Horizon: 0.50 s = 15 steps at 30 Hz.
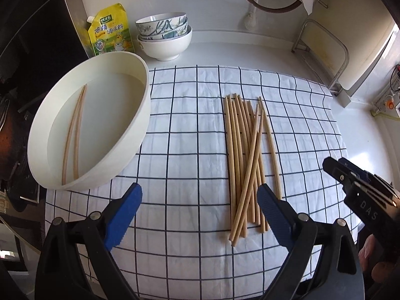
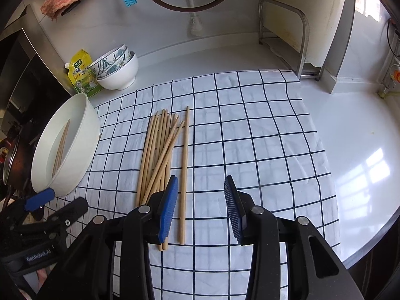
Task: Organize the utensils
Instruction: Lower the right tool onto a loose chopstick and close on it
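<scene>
Lying between open right jaws, 1 chopstick (image 2: 184,175)

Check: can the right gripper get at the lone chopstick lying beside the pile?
Probably yes. The right gripper is open above the lone chopstick, which lies apart from the pile with nothing covering it.

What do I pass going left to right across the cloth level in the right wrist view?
Left gripper → white basin holding two chopsticks → pile of chopsticks → single chopstick lying apart → bare checked cloth → white countertop.
</scene>
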{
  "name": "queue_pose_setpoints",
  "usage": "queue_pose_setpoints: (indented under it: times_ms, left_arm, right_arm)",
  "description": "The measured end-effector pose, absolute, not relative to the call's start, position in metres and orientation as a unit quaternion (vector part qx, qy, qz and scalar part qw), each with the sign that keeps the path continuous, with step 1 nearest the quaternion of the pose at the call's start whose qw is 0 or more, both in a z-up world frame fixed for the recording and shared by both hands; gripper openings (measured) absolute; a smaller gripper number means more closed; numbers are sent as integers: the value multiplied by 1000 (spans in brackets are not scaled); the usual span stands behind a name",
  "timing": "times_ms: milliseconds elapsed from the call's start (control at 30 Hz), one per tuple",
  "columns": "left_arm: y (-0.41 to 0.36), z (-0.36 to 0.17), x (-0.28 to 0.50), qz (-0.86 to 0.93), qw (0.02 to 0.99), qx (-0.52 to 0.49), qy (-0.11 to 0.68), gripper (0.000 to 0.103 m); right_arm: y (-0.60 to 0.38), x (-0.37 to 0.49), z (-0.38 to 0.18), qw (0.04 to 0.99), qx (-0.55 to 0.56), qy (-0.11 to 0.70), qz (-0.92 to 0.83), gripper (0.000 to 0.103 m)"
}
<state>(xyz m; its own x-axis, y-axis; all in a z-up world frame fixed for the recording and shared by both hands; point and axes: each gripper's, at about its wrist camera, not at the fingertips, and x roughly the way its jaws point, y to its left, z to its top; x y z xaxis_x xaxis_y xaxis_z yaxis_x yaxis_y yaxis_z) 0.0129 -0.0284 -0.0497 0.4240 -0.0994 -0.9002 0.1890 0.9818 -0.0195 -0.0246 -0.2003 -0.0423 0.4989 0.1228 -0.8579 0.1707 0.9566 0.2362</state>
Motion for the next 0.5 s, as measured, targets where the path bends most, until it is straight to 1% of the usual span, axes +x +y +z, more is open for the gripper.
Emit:
queue_pose_setpoints:
  times_ms: [167,333,500]
  left_arm:
    - [-37,-65,39,-92,838,45,536,91]
    - [-40,-79,56,-78,847,59,523,91]
    - [-36,-96,67,-69,841,66,533,91]
  right_arm:
    - [-197,-19,-53,852,137,505,-9,38]
    - [-193,-14,-68,848,132,514,-3,39]
    - [-186,-9,-85,844,132,520,4,39]
